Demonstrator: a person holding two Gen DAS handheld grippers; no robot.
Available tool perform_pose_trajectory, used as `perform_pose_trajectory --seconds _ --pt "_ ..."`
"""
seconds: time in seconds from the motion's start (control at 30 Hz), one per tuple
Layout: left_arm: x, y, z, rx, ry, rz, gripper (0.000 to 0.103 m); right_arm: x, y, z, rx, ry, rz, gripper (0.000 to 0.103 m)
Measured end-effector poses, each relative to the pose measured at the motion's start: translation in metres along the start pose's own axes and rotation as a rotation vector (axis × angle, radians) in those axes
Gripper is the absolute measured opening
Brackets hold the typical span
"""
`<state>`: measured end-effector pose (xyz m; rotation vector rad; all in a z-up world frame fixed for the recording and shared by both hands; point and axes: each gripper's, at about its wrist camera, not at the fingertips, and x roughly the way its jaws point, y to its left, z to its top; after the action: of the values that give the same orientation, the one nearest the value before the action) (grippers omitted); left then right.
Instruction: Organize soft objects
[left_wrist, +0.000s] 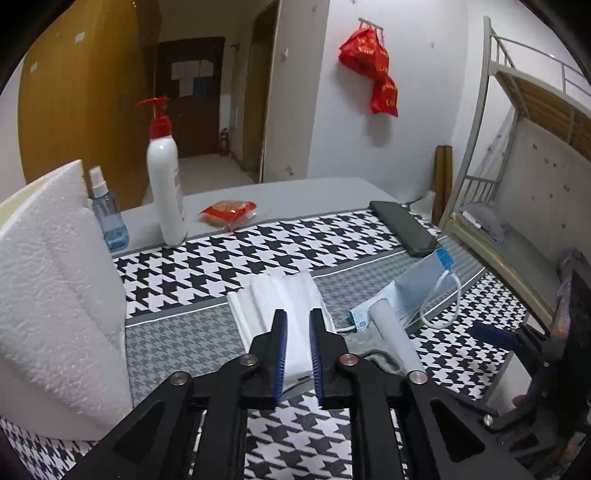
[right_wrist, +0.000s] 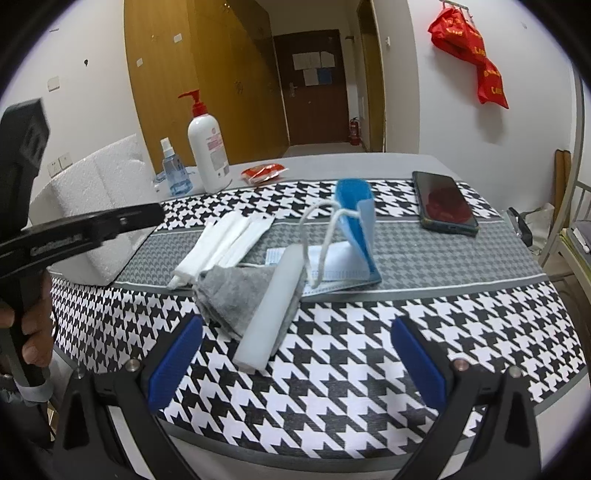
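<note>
1. Houndstooth cloth (right_wrist: 332, 369) covered the table and bore every item.
2. Foam block (left_wrist: 48, 295), white, stood at the cloth's left edge.
3. White mask (left_wrist: 273, 295), folded flat on the grey band; the left gripper (left_wrist: 295, 325) stood over its near end, jaws narrow with a slim gap, the pads seemingly not pressing it.
4. Blue mask (right_wrist: 351, 229), partly upright, ear loop dangling, beside a grey cloth (right_wrist: 236, 291) under a pale foam strip (right_wrist: 273, 302).
5. Right gripper (right_wrist: 295, 354), jaws wide, empty, short of the strip.
6. Handling judgement: square the white mask before moving it; grip by the edge, lightly.
7. Unclear: the white mask's near end behind the left jaws; what the grey cloth is.
</note>
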<state>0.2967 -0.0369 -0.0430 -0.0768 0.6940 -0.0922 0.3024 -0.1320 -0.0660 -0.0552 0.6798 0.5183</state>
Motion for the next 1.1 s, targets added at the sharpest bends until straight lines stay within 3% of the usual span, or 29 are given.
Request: perform_pose_trajectory --seconds 0.07,0.13,0.33,0.63,0.7,0.83,0.93,0.97,1.1 --pt "0.008 -0.001 0.001 0.001 0.020 0.011 0.046 0.001 0.001 -0.001 -0.002 0.001 0.001 0.103" --pt "0.016 -0.003 0.003 0.006 0.030 0.017 0.052 0.002 0.001 -0.002 -0.001 0.003 0.004 0.103" --pt "0.046 0.004 0.008 -0.008 0.082 0.075 0.052 0.002 0.002 -0.003 -0.007 0.003 0.013 0.103" --pt "0.071 0.009 0.002 -0.026 0.155 0.034 0.052 0.005 0.002 -0.004 -0.018 0.017 0.014 0.103" --pt "0.072 0.008 0.001 -0.020 0.160 0.034 0.049 0.007 0.001 -0.004 -0.018 0.021 0.015 0.103" --pt "0.083 0.009 -0.004 -0.002 0.206 0.052 0.027 0.010 0.001 -0.004 -0.022 0.031 0.014 0.103" --pt "0.086 0.006 -0.004 0.039 0.194 0.083 0.019 0.012 0.002 -0.004 -0.029 0.038 0.017 0.103" --pt "0.086 0.007 -0.004 0.043 0.192 0.090 0.012 0.013 0.002 -0.003 -0.031 0.039 0.017 0.103" --pt "0.085 0.015 -0.005 0.034 0.179 0.091 0.006 0.013 0.003 -0.003 -0.031 0.041 0.019 0.103"
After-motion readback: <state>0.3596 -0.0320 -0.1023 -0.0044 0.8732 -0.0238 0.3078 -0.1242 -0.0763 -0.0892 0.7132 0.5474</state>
